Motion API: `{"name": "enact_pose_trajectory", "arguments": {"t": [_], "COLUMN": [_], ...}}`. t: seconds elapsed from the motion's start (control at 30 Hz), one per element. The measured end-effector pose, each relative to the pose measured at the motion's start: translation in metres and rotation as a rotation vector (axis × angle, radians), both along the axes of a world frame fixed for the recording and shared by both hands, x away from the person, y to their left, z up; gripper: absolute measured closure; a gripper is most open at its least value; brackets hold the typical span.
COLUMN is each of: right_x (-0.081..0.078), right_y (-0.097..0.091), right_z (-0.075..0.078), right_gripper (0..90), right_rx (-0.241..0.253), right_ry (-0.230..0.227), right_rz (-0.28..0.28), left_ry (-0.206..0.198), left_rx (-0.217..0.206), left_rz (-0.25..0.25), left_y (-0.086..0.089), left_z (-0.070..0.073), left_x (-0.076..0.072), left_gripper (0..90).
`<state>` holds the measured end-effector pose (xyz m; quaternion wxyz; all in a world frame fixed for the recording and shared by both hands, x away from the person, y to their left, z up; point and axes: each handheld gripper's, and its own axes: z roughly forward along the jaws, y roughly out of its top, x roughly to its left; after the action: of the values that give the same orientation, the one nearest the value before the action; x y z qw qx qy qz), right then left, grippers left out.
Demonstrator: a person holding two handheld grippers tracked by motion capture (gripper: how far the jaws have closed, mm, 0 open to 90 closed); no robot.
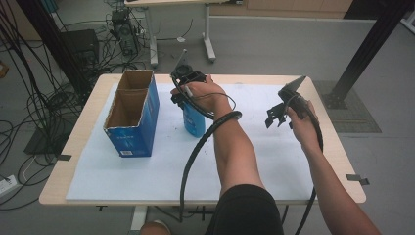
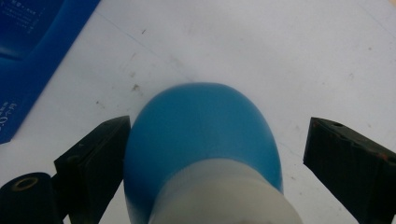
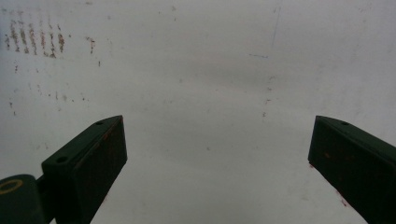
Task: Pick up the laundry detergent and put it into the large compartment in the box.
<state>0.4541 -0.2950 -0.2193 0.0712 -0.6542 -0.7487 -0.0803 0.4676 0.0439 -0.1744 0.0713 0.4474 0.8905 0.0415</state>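
Work stands at its opening stage, by my reading: the blue bottle has not yet been gripped, and everything after the grasp is left to do. The left gripper hangs over the bottle near the middle of the table, pointing down at it. In the left gripper view the bottle sits between the two black jaws, which stand wide; the jaw on the left of that view is close against the bottle's side or just touching it, though the frame is too soft there to say which, and the jaw on the right stands clear with bare white surface between. So the jaws bracket the bottle without pressing on it. What seems to remain is to close on it and lift; the open blue box just to the left may be where it goes, but that is only a guess. The bottle stands upright on the white mat, with a rounded blue body and a white cap or neck nearest the camera, smooth and probably slippery to pinch. The right gripper is held above the right part of the table, well apart from the bottle, its jaws spread wide over bare mat with nothing between them.
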Motion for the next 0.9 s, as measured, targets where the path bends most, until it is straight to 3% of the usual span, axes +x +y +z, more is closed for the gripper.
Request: {"name": "enact_pose_trajectory", "arguments": {"t": [0.9], "right_x": [0.0030], "right_y": [0.0034], "right_z": [-0.0020], "right_gripper": [4.5], "right_rx": [-0.004], "right_ry": [0.002], "right_rz": [0.009], "left_ry": [-0.011], "left_rx": [0.025], "left_rz": [-0.007], "left_y": [-0.0077], "left_z": [0.0014], "left_x": [0.0009], "left_gripper": [9.4]}}
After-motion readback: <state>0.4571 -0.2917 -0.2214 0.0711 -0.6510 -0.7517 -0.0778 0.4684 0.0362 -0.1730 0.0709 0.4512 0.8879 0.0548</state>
